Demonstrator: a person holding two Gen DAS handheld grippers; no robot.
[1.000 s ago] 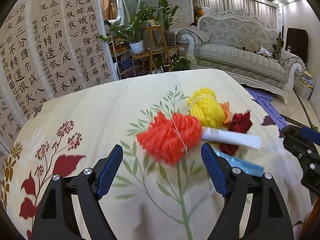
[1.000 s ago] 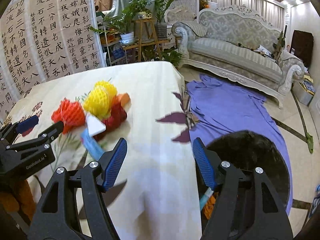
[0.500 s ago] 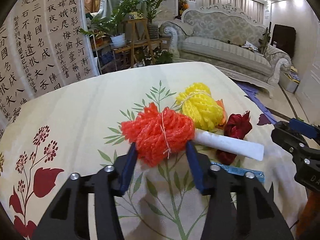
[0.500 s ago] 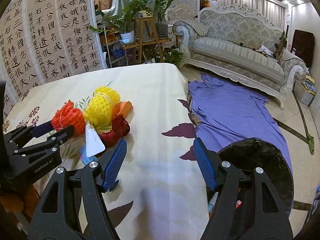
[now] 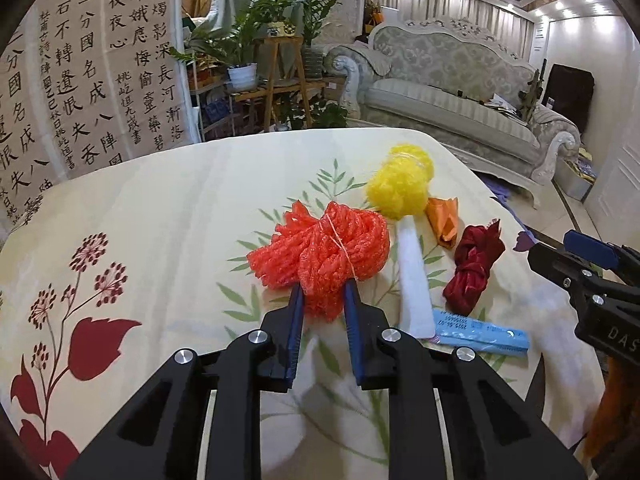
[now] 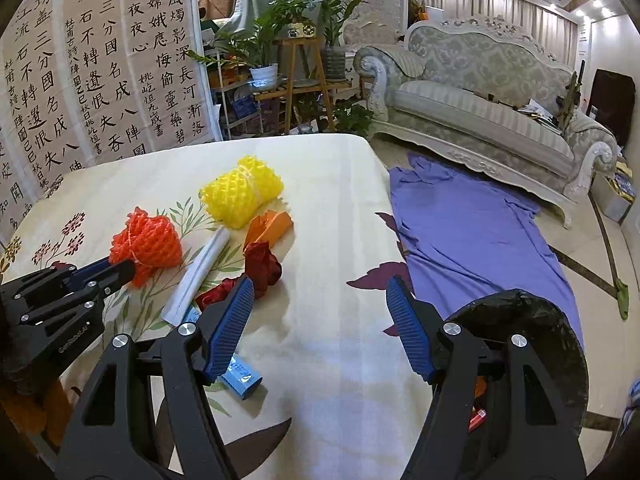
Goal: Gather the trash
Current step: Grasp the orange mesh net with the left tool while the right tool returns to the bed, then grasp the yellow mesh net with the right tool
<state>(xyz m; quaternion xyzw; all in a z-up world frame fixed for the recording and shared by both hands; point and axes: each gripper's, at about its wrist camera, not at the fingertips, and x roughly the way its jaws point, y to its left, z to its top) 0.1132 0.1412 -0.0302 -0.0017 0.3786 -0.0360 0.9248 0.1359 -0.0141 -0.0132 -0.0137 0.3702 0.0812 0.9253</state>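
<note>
A second ago we had the left claw (image 5: 323, 294) spread wide on either side of the bundled orange-red foam fruit net (image 5: 324, 254); now its jaws are closing, and the blue pads already squeeze the near end of the net, which bulges between them while the rest lies on the floral-print tablecloth of the table (image 5: 160, 216). So the first piece of trash looks secured, though not yet lifted. The other pieces wait to its right: the yellow foam net bundle (image 5: 402, 186), the long white paper strip (image 5: 414, 276), the crumpled dark red wrapper (image 5: 474, 266), the folded orange paper scrap (image 5: 444, 220) and the flat blue packet (image 5: 482, 332). Our right claw (image 6: 320, 324) stays apart and empty above the table's near right part, close to the black-lined trash bin (image 6: 532, 320) on the floor to the right, where we judge the net should go next.
</note>
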